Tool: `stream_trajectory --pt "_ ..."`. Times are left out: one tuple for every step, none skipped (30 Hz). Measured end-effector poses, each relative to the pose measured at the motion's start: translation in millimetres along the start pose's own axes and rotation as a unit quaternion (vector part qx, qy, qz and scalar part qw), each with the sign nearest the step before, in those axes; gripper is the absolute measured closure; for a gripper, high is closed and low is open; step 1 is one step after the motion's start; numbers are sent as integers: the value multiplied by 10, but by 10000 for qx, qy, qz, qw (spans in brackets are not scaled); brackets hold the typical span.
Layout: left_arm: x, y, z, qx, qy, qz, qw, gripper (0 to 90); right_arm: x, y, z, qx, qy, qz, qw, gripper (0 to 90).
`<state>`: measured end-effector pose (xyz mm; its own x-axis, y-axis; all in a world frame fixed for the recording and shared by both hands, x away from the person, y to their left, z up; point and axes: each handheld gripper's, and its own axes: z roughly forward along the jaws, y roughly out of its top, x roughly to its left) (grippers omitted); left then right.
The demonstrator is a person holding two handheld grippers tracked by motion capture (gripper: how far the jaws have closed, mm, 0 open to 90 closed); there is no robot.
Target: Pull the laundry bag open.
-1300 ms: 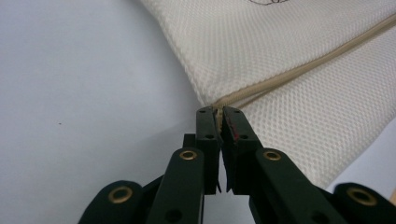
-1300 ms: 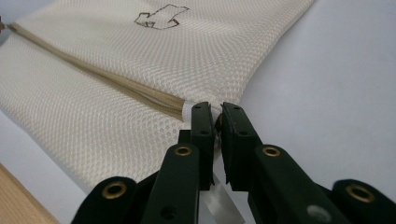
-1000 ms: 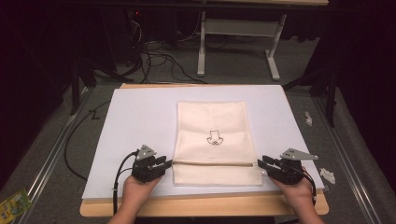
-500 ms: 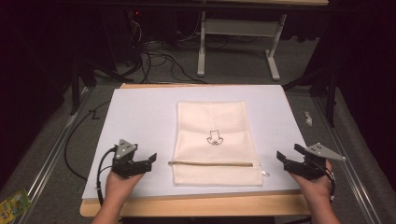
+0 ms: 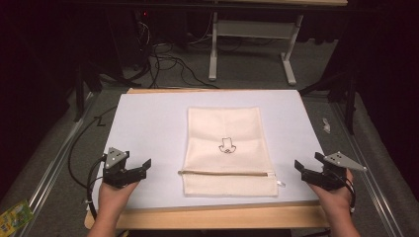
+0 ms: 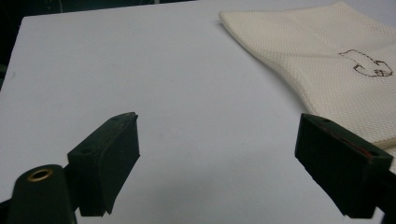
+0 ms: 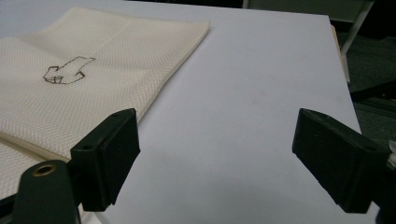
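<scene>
A cream fabric pouch (image 5: 225, 128) lies flat in the middle of the white board, with a small line drawing (image 5: 227, 146) on it and a zipper (image 5: 227, 173) running across near its front edge. My left gripper (image 5: 143, 168) is held low over the board's front left, open and empty, well clear of the pouch. At the front right my right gripper (image 5: 307, 163) is open and empty too, a short way off the zipper's pull end. The left gripper view has the gripper (image 6: 219, 140) over bare board with the pouch (image 6: 327, 65) ahead on the right. In the right gripper view the gripper (image 7: 215, 135) has the pouch (image 7: 93, 46) on its left.
The white board (image 5: 148, 128) rests on a wooden table whose front edge (image 5: 212, 217) sticks out below it. Black cables (image 5: 163, 54) and a white desk frame (image 5: 252, 29) stand on the floor behind. A yellow-green packet (image 5: 15, 215) lies on the floor at bottom left.
Both grippers have moved outward from the two ends of the zipper, left one leftward and right one rightward. The pouch has stayed flat in place.
</scene>
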<state>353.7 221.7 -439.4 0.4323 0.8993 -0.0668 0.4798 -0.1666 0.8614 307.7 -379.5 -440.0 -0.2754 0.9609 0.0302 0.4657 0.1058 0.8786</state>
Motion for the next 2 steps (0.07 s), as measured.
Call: stream_trajectory --pt "0 0 0 0 0 0 10000 126 0 0 0 0 0 0 10000 153" --pt "0 1 4 21 10 -10 10000 126 -6 -1 -1 -4 5 -4 10000 153"
